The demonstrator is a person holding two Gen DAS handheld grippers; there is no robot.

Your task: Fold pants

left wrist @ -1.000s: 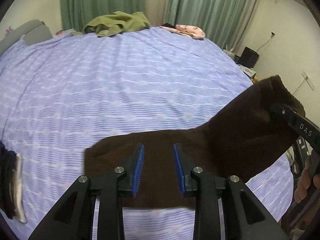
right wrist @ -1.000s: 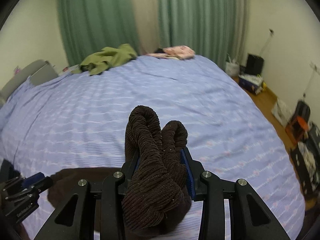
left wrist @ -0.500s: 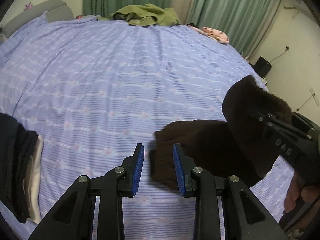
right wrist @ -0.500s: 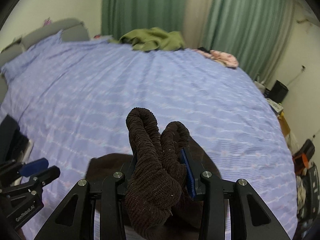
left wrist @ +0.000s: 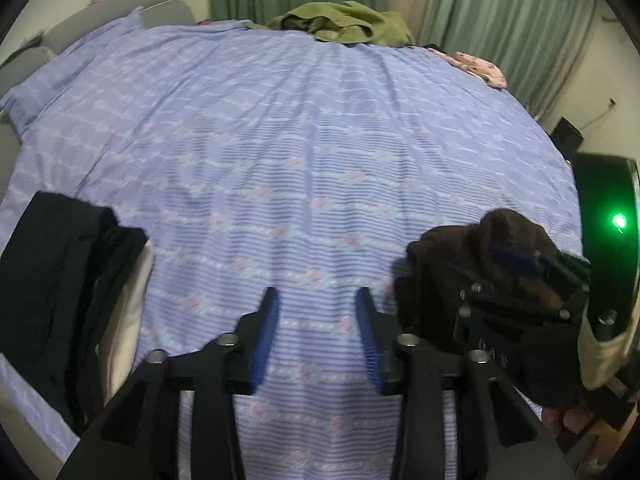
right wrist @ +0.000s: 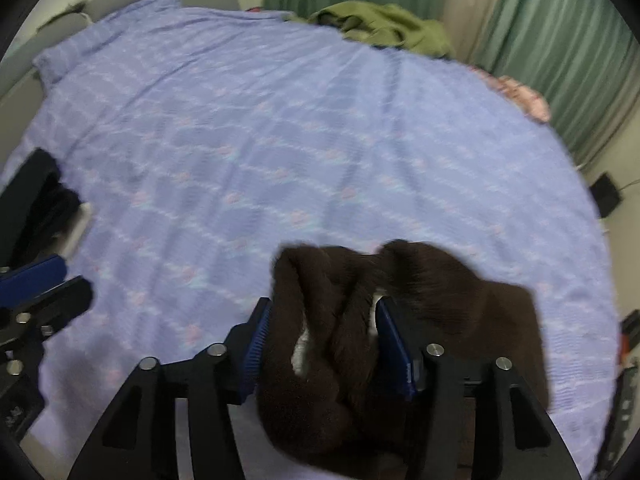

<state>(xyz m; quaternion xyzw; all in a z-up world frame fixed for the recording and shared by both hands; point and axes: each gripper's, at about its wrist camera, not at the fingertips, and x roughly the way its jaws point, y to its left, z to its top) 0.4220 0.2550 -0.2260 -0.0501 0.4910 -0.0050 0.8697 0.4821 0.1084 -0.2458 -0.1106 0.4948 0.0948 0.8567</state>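
The dark brown pants (right wrist: 440, 300) lie bunched on the lilac bed sheet (right wrist: 280, 140). A thick fold of them stands between the pads of my right gripper (right wrist: 324, 308). Its jaws are opening: the fabric still touches the left pad, and a pale gap shows at the right pad. In the left wrist view the pants (left wrist: 448, 264) sit low at the right with the right gripper (left wrist: 520, 260) on them. My left gripper (left wrist: 317, 296) hangs over bare sheet to their left. Its jaws are opening with nothing between them.
A stack of black clothes (left wrist: 60, 280) over something white lies at the bed's left edge. An olive garment (left wrist: 344, 24) and a pink cloth (left wrist: 480, 68) lie at the far side below green curtains. A grey headboard (left wrist: 120, 12) stands far left.
The pants came down from hanging into a heap on the bed. Both grippers swung left across the bed and sank. Both pairs of jaws stand wider, and the left one left the pants.
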